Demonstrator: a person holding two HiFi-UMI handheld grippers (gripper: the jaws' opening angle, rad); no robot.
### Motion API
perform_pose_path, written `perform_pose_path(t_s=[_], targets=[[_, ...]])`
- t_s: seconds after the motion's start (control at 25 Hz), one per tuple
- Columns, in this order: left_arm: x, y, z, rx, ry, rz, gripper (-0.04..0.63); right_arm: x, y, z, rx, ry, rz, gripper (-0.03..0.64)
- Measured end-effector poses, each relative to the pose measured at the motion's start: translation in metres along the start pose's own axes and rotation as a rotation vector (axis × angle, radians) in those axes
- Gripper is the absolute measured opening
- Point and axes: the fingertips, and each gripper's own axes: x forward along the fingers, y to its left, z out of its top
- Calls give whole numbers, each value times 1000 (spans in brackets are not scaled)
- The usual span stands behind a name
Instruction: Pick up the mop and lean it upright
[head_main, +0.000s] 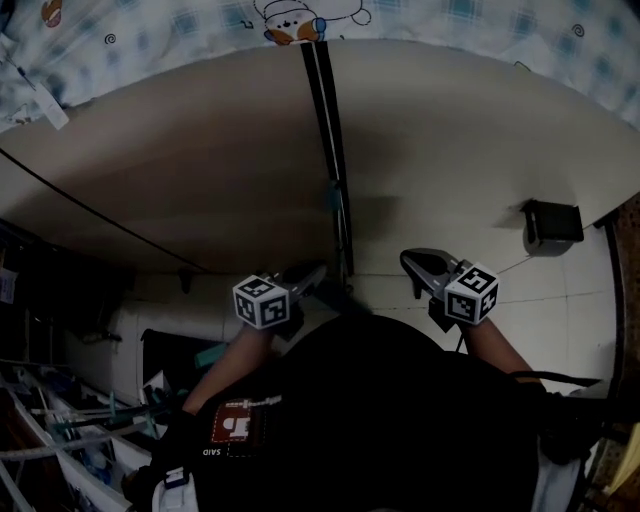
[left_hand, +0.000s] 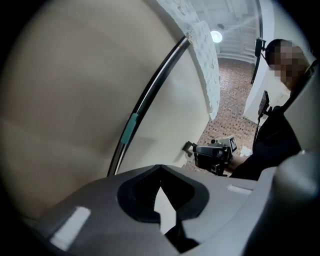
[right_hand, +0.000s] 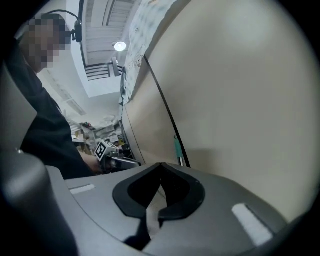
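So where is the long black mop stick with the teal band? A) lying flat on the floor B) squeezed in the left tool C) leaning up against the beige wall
C: the long black mop stick with the teal band runs up the beige wall, leaning on it.

Left gripper (head_main: 305, 277) and right gripper (head_main: 420, 265), jaws closed and empty, held side by side at frame centre on forearms reaching upward.

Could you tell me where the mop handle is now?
Head view: the mop handle leans on the beige wall at centre, beyond the left gripper and right gripper.
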Motion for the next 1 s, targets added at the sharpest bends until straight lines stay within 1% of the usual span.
perform_pose_path(t_s=[0.08, 0.16, 0.28, 0.44, 0.56, 0.6, 0.68, 0.76, 0.88, 0.92, 1.0], targets=[[-6, 19, 1, 12, 23, -21, 0, 15, 12, 0, 1, 3, -37, 14], [-10, 37, 4, 31, 52, -41, 0, 28, 24, 3, -1, 9, -54, 14], [-3, 59, 5, 61, 90, -65, 0, 37, 27, 4, 8, 15, -97, 14], [13, 59, 3, 82, 107, -85, 0, 28, 32, 1, 0, 26, -129, 14], [29, 56, 10, 115, 115, -81, 1, 16, 24, -2, 15, 13, -148, 14], [36, 57, 11, 129, 125, -72, 2, 12, 20, -4, 23, 11, -152, 14], [50, 61, 9, 152, 153, -42, 28, 3, 15, -9, 42, 7, -156, 14], [64, 70, 5, 163, 191, 6, 68, -5, 10, -16, 60, 13, -156, 14], [85, 90, -9, 151, 245, 85, 143, -17, 4, -26, 91, 20, -160, 14], [91, 96, -11, 144, 248, 107, 155, -20, 1, -30, 99, 21, -163, 14], [100, 103, -5, 139, 227, 141, 176, -27, -6, -35, 107, 21, -171, 14]])
